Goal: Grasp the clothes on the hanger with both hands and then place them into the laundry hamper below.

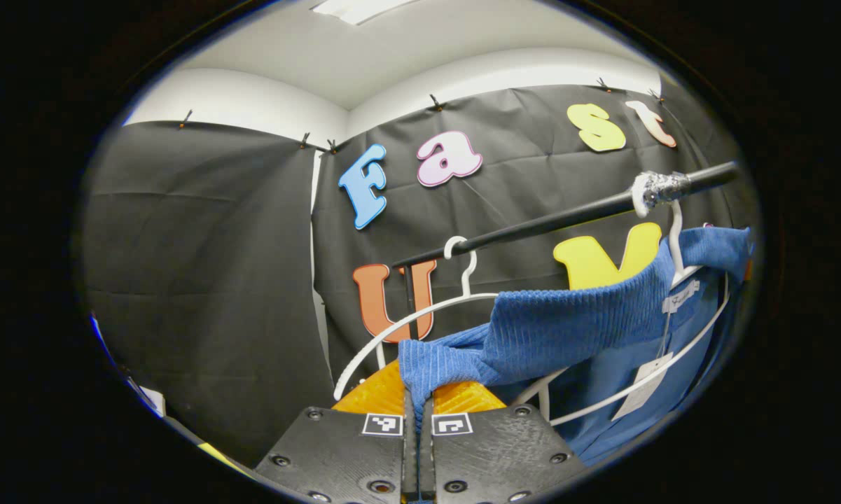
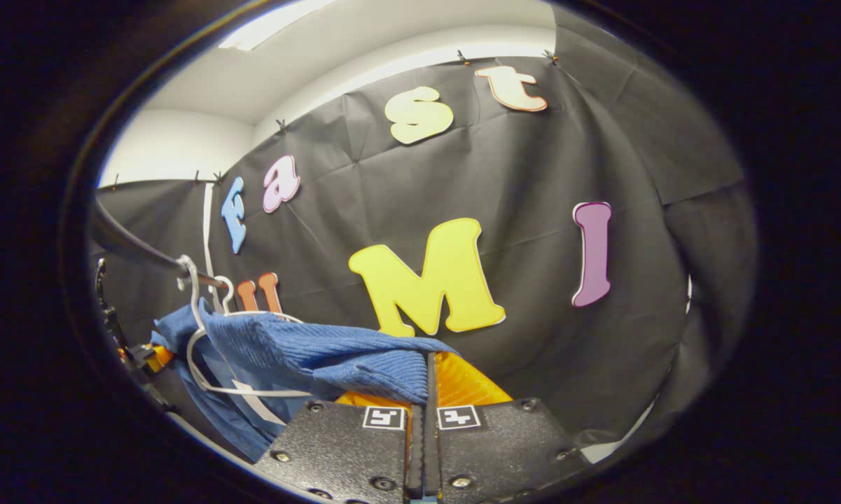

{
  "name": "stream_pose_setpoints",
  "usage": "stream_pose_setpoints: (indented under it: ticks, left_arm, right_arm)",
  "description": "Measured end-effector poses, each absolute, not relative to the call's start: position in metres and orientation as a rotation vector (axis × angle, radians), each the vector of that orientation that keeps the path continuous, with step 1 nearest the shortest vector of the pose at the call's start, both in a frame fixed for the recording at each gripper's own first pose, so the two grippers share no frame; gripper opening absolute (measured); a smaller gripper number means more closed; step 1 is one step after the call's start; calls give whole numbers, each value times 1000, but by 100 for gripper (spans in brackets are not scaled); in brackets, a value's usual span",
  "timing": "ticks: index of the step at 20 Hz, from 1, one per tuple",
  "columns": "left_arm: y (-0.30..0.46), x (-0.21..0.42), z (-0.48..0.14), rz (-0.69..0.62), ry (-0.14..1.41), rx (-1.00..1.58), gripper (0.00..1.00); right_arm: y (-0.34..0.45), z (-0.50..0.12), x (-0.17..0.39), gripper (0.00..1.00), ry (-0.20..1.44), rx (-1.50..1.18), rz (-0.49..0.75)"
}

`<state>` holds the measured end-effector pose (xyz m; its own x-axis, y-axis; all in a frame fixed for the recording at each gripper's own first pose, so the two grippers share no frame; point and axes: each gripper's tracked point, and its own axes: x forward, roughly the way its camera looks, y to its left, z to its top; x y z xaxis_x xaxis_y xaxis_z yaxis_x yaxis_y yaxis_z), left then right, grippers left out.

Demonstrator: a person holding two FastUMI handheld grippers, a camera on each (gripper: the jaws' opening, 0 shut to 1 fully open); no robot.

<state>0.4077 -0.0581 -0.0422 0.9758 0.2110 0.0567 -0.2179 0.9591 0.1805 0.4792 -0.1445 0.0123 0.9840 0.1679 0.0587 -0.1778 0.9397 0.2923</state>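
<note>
Left gripper view has the left tool (image 1: 418,402) clamped on the blue sweater (image 1: 567,318), stretched off its white hanger (image 1: 674,241). Right tool (image 2: 424,392) pinches the other side, likely to lift it free

One blue sweater (image 1: 567,315). Two white hangers (image 1: 420,318) on one black rail (image 1: 553,218), the bare one at 9 o'clock from the sweater. Two paper tags (image 1: 643,395). Two grippers, left (image 1: 418,402) and right (image 2: 427,381).
</note>
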Motion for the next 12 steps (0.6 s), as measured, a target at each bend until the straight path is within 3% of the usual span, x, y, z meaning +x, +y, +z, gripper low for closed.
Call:
stream_pose_setpoints:
  ticks: [9,11,12]
  left_arm:
    - [-65,412,-28,215,-65,167,0]
    - [-64,414,-25,214,-70,173,5]
    - [-64,415,-25,214,-69,176,0]
  right_arm:
    - [-146,22,477,4,-51,289,210]
    - [-151,20,478,4,-52,252,203]
    - [-150,21,476,4,-51,249,212]
